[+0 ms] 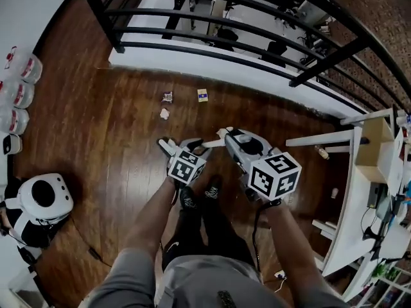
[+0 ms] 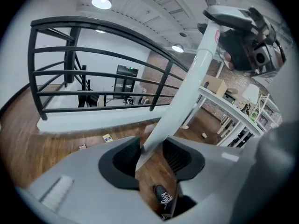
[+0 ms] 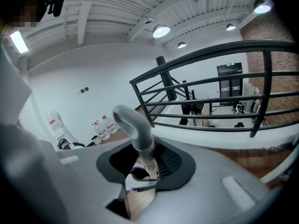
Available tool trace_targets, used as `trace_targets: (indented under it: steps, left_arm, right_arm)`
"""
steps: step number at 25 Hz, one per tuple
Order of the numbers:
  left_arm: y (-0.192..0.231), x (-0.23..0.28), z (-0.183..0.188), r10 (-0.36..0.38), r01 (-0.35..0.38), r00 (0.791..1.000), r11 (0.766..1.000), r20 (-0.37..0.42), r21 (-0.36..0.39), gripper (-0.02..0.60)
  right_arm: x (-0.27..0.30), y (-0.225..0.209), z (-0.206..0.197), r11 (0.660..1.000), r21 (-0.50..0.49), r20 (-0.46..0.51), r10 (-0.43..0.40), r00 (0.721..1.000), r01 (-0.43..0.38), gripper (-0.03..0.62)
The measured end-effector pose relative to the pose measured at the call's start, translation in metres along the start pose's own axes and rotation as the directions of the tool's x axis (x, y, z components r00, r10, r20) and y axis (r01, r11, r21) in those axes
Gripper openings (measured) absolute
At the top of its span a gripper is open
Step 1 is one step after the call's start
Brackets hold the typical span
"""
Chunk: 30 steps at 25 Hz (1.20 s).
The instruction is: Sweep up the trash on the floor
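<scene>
Trash lies on the dark wood floor ahead of me: two crumpled scraps (image 1: 167, 97) (image 1: 164, 113) and a small yellow card (image 1: 203, 94) (image 2: 108, 137). A white handle (image 2: 187, 92) with a grey curved top (image 3: 133, 122) runs between both grippers. My right gripper (image 1: 232, 138) (image 3: 145, 164) is shut on it just below the grey top. The left gripper (image 1: 186, 147) (image 2: 156, 160) has the handle's lower part between its jaws. The handle rests against one pad, and floor shows between it and the other pad. What is on the handle's bottom end is hidden.
A black railing (image 1: 212, 18) on a white ledge (image 1: 212, 66) bounds the floor ahead. Water bottles (image 1: 19, 69) and a white round device (image 1: 42, 197) stand at the left, and a white table (image 1: 353, 191) at the right. My shoes (image 1: 189, 197) are below the grippers.
</scene>
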<state>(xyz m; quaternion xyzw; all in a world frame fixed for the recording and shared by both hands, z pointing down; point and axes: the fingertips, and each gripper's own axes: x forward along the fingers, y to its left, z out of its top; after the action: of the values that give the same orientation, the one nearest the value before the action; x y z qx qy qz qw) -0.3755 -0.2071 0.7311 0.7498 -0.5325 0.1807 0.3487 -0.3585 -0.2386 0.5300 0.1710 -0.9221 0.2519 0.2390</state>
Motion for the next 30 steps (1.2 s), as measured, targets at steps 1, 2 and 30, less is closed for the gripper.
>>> trace_targets:
  steps: [1,2,30]
  left_arm:
    - [-0.003,0.011,0.01,-0.012,0.012,1.0,1.0,0.001,0.014,0.153]
    - [-0.006,0.022,0.02,-0.022,0.022,1.0,0.999,0.0,0.028,0.153]
    - [0.109,0.065,0.142,-0.058,0.119,0.979,0.943,-0.198,0.312,0.149]
  right_arm:
    - [-0.003,-0.012,0.005,1.0,0.004,0.012,-0.014,1.0,0.014,0.101]
    - [-0.007,-0.025,0.01,1.0,0.008,0.023,-0.027,0.999,0.027,0.101]
    - [0.065,-0.115,0.115,0.96,0.28,0.169,-0.073,0.983,0.023,0.103]
